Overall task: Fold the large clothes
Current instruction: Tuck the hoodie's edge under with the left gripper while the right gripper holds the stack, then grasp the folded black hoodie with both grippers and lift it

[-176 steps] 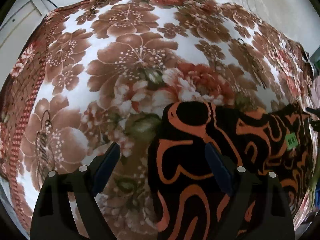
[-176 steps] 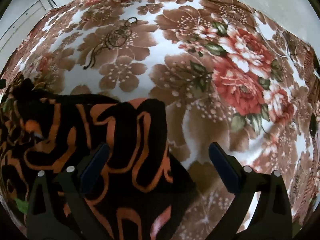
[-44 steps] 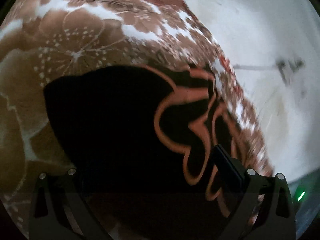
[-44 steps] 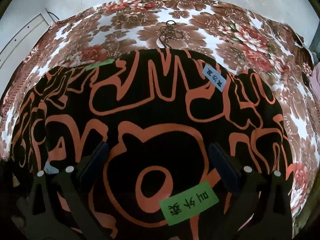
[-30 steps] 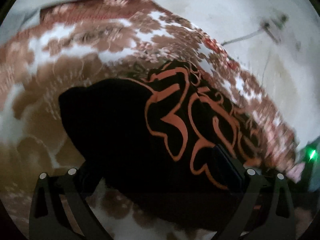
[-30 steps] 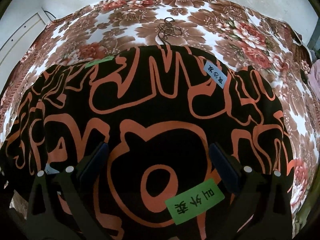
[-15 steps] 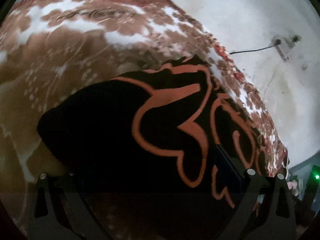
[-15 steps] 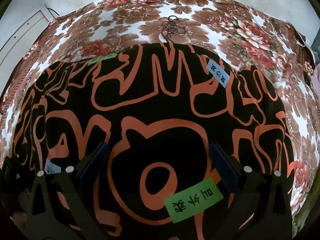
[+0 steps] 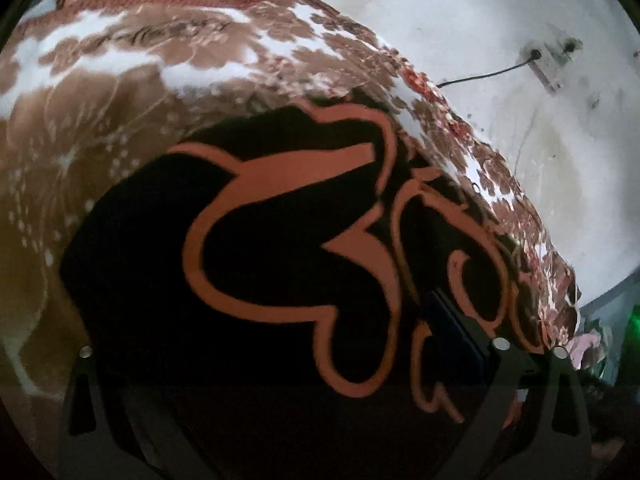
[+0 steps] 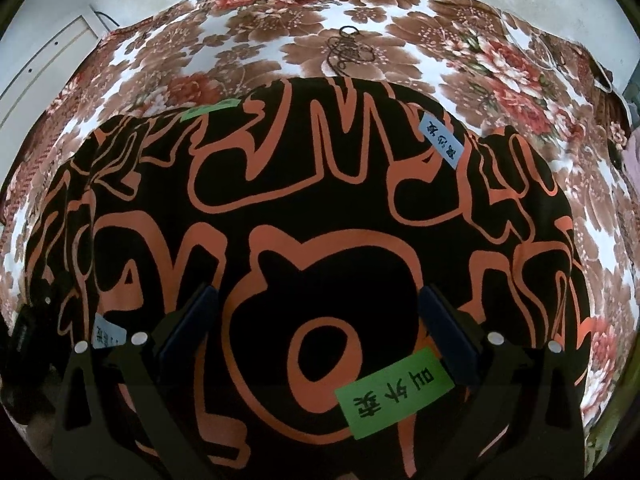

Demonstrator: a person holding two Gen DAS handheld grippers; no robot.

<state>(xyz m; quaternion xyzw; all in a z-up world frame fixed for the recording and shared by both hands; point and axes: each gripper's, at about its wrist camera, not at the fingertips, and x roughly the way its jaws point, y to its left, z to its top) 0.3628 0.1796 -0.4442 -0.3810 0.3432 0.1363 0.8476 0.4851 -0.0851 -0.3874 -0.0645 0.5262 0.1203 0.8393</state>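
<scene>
A black garment with orange swirls point(image 10: 320, 208) lies spread on the floral blanket point(image 10: 400, 52). It carries green point(image 10: 394, 394) and blue point(image 10: 442, 140) labels. My right gripper point(image 10: 318, 324) is open just above the garment's near part, its fingers apart on either side of an orange ring. In the left wrist view the same garment point(image 9: 280, 248) fills the frame very close. My left gripper point(image 9: 276, 344) stands with its jaws wide apart. The cloth drapes over the left finger and hides it; the right finger point(image 9: 452, 324) shows.
The floral blanket point(image 9: 100, 112) covers the whole bed. A white wall with a socket and cable point(image 9: 540, 56) is behind it. A door point(image 10: 40, 64) stands at the far left. A black cord point(image 10: 348, 50) lies on the blanket beyond the garment.
The left gripper's view has swung and closed in on the garment's edge, and the cloth stays draped over its left finger. The right gripper has hardly moved.
</scene>
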